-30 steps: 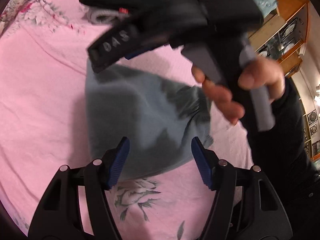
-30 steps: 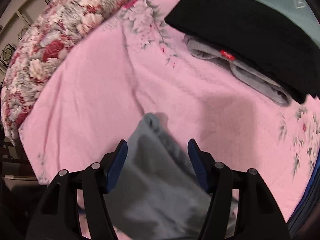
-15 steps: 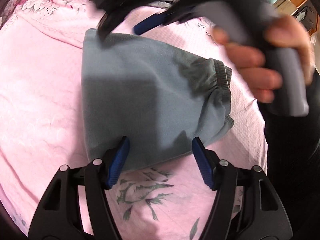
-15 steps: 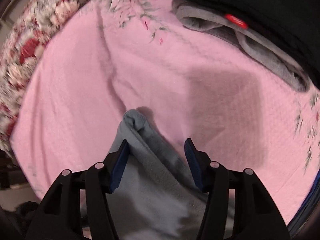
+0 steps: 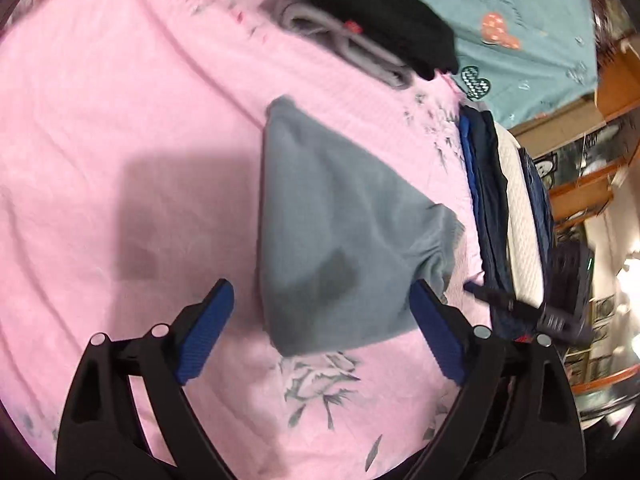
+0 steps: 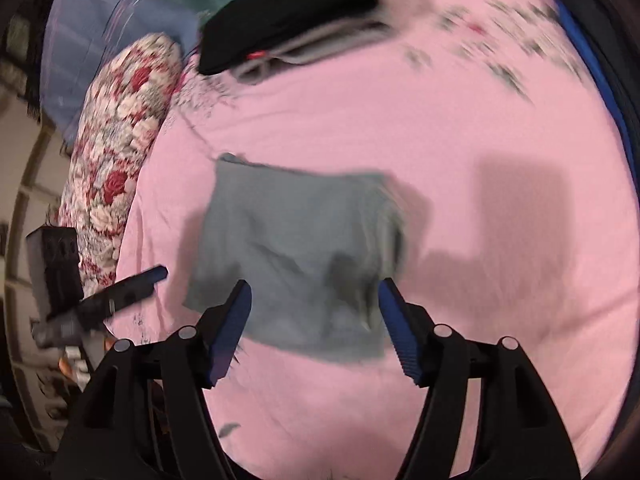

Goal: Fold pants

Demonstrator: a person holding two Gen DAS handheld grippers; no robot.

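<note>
One folded pair of grey-blue pants [image 5: 340,240] lies flat on the pink bedspread [image 5: 120,120], a soft fleecy bundle, roughly a wedge in the left wrist view and nearer a rectangle in the right wrist view [image 6: 296,256]. Its gathered, elastic waistband shows as a puckered edge on one side. The bedspread is a finely textured weave printed with grey-green flowers and creased in long shallow ridges.

Further back sits a stack of folded clothes: a black garment [image 5: 372,12] on top of a pale grey one [image 5: 340,40], with a small red tag between them. A rose-patterned pillow [image 6: 120,140] borders the bedspread in the right wrist view.

Both claws hang above the pants with nothing between their ribbed blue pads. The left gripper [image 5: 320,336] stands very wide, its jaws having just been opening, the pants' near edge lying below the gap, untouched. The right gripper [image 6: 316,320] is moderately wide, its jaws also having just been opening, and grips nothing. Each gripper appears blurred at the edge of the other's view.
</note>
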